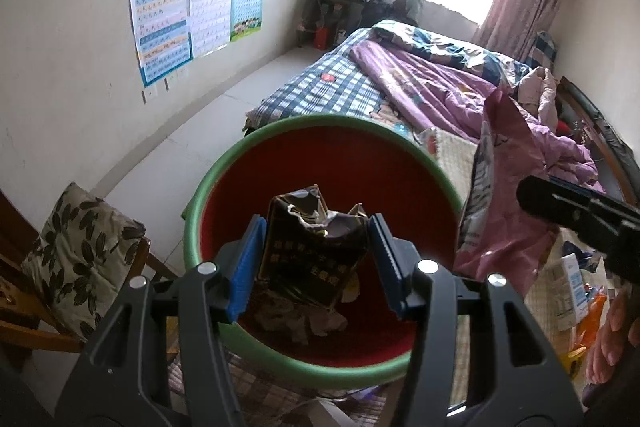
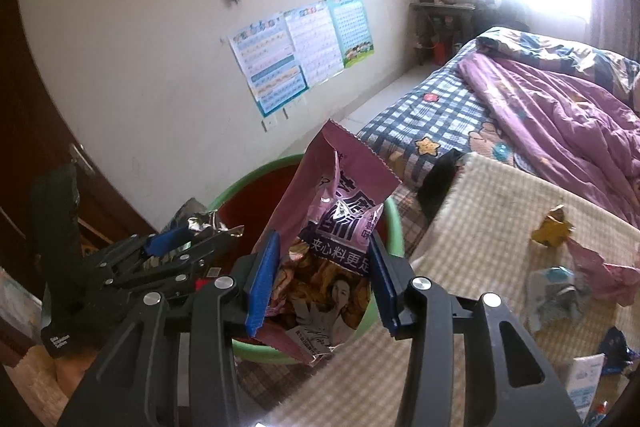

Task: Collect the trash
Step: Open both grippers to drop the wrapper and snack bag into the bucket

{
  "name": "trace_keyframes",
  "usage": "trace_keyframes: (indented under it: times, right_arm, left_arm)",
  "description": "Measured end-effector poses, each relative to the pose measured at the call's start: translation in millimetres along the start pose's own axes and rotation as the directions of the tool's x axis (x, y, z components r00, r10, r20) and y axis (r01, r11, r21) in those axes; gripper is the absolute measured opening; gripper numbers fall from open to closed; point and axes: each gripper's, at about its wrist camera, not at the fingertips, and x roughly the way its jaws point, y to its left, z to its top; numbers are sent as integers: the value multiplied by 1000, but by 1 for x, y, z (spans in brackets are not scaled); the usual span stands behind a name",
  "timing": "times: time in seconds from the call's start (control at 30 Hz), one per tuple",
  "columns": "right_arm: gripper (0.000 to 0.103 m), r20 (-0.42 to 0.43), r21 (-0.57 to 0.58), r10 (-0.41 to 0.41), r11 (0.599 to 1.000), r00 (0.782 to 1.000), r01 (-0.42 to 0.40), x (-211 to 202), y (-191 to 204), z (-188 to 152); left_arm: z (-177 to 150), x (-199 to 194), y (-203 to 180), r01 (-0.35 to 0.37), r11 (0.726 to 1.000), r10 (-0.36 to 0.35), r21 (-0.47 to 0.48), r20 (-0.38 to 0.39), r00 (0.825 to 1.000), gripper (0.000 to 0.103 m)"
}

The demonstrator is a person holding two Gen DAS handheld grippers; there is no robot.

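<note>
Trash goes into the bin [image 1: 320, 131]: our left hand-held gripper [image 1: 316, 263] clamps a dark wrapper [image 1: 312, 247] right above it, our right hand-held gripper [image 2: 322, 277] clamps a pink snack bag [image 2: 332, 243] over the rim. We think this tall bag may catch the rim and fall outside.

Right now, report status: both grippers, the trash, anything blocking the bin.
Left gripper shut on torn black foil packet, over green-rimmed red bin. Right gripper shut on pink snack bag at bin's edge. Bin mouth unblocked.
</note>
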Motion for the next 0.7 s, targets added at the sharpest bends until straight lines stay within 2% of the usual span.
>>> trace_keyframes:
  times: [0.17,0.63,0.67,0.7]
  right_arm:
    - [44,-35,-22,-8,1000,999,7,22,9,-1]
    - [45,-60,-30,-30,999,998,28,39,17,-2]
    - [47,-58,-30,-30,999,998,28,39,18,-2]
    - [50,-57,-30,-33,999,998,31,40,18,-2]
  left_arm:
    - [-3,11,15,-3,1000,2,-19,-30,1000,51]
    - [0,19,28,3,1000,-5,-24,-43,999,51]
    - [0,19,27,2,1000,-3,-23,-43,999,53]
    - [0,20,28,0,1000,-1,-21,-44,999,59]
